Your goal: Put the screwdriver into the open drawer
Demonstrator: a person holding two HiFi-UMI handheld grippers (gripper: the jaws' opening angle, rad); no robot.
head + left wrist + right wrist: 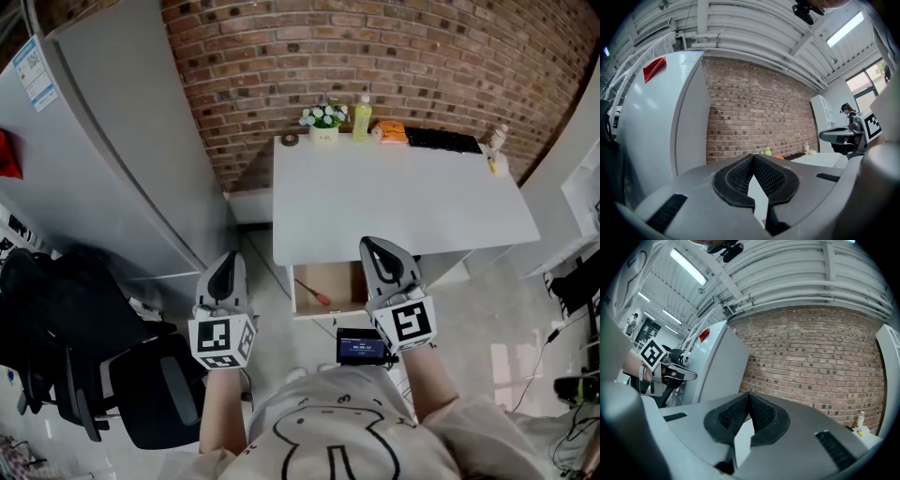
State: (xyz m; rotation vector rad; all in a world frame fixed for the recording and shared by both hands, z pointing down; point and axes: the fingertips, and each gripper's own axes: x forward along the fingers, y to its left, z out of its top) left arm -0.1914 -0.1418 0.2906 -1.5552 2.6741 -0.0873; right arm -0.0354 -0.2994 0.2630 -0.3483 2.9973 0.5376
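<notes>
In the head view a red-handled screwdriver (312,292) lies inside the open drawer (328,283) under the front edge of the white table (394,202). My right gripper (371,244) hovers over the drawer's right side, jaws shut and empty. Well left of the drawer, above the floor, my left gripper (226,260) is also shut with nothing in it. In the left gripper view the fingertips (753,157) meet against the brick wall; the right gripper view shows its tips (749,395) touching too. Both point up and away from the drawer.
On the table's far edge stand a flower pot (324,119), a yellow-green bottle (362,117), an orange pack (392,132), a black keyboard (442,141) and a tape roll (290,139). A tall grey cabinet (103,141) is at left, a black office chair (141,394) at lower left.
</notes>
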